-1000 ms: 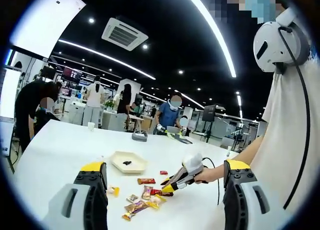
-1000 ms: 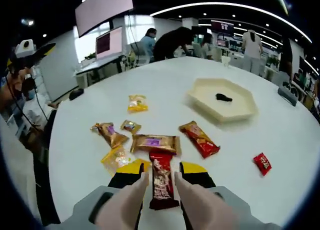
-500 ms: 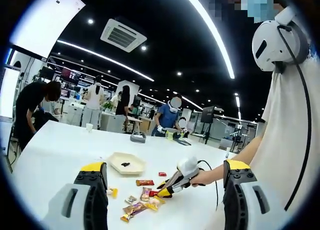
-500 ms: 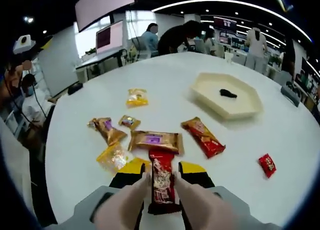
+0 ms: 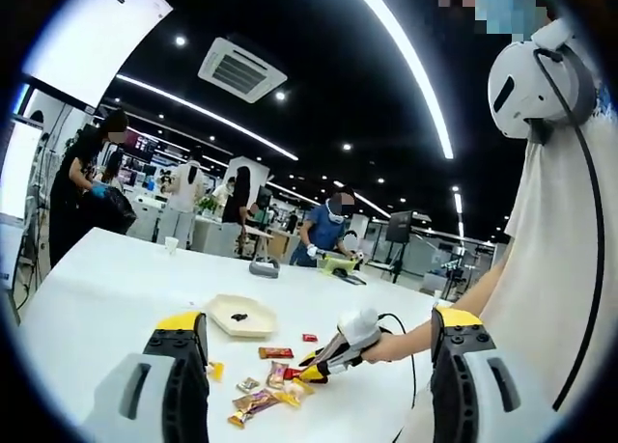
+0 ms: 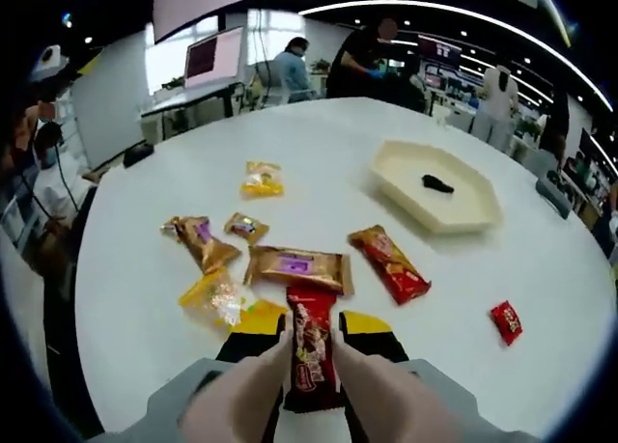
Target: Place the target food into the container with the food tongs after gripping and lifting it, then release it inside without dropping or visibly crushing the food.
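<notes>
A dark red snack bar (image 6: 309, 351) lies lengthwise between the jaws of my right gripper (image 6: 311, 319), which is shut on it just above the white table. The cream hexagonal tray (image 6: 478, 211) sits further off to the right and holds one small dark piece (image 6: 436, 183). In the left gripper view the tray (image 5: 253, 322) lies beyond the scattered packets, and my right gripper (image 5: 311, 369), held by a hand, points down at them. My left gripper (image 5: 316, 319) is held high above the table, open, with nothing between its jaws.
Loose packets lie around the bar: a gold one with a purple label (image 6: 294, 266), a red one (image 6: 388, 263), a small red one (image 6: 505, 320), a yellow one (image 6: 262, 179), and more gold ones to the left. Several people work at far tables.
My right gripper's jaws have drawn a little closer onto the dark red bar. Both views have shifted slightly. People in the background have moved.
</notes>
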Action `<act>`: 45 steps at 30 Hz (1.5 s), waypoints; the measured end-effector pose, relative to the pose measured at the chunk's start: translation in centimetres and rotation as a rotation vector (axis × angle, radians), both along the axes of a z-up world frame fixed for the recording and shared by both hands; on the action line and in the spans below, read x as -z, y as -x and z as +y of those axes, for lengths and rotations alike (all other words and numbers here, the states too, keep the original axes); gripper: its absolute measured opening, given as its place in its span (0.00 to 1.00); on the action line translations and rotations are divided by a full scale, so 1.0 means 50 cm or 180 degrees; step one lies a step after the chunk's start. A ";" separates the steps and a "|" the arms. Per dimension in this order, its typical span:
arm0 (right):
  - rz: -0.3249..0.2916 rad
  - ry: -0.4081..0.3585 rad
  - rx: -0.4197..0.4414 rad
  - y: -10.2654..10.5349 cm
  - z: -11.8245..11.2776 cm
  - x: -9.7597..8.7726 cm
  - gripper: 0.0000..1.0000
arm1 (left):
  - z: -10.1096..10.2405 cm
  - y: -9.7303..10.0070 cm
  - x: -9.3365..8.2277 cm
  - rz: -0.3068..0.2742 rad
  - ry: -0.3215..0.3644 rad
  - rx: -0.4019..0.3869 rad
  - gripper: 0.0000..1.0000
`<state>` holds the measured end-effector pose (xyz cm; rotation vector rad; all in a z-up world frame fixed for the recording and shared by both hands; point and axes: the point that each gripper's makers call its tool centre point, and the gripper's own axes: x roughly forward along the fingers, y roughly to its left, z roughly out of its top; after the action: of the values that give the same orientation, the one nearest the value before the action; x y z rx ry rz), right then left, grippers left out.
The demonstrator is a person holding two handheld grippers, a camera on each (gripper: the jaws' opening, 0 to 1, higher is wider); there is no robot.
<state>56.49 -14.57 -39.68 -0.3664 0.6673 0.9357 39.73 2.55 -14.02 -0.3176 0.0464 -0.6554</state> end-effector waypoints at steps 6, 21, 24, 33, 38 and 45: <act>-0.0067 0.0040 0.0019 0.002 0.001 0.001 0.21 | 0.002 -0.009 -0.017 -0.0050 -0.0071 0.0053 0.95; -0.0003 -0.0107 0.0086 0.000 -0.004 -0.001 0.22 | -0.025 0.003 0.005 -0.0007 -0.0051 0.0159 0.93; 0.0050 -0.0103 0.0121 -0.004 -0.003 -0.001 0.22 | -0.017 -0.001 0.020 0.0074 0.0071 0.0123 0.95; -0.0039 -0.0030 0.0094 0.002 -0.001 0.000 0.22 | -0.033 -0.035 -0.009 -0.0122 0.0085 0.0226 0.99; 0.0019 -0.0093 0.0182 -0.003 -0.004 -0.002 0.22 | -0.043 -0.038 -0.014 -0.0118 0.0006 0.0306 0.99; 0.0007 -0.0076 0.0291 0.000 -0.008 -0.003 0.22 | -0.031 -0.021 -0.023 -0.0136 0.0003 0.0294 0.99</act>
<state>56.47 -14.99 -39.52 -0.3112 0.6689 0.8564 40.80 1.00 -12.88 -0.3034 0.0199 -0.7536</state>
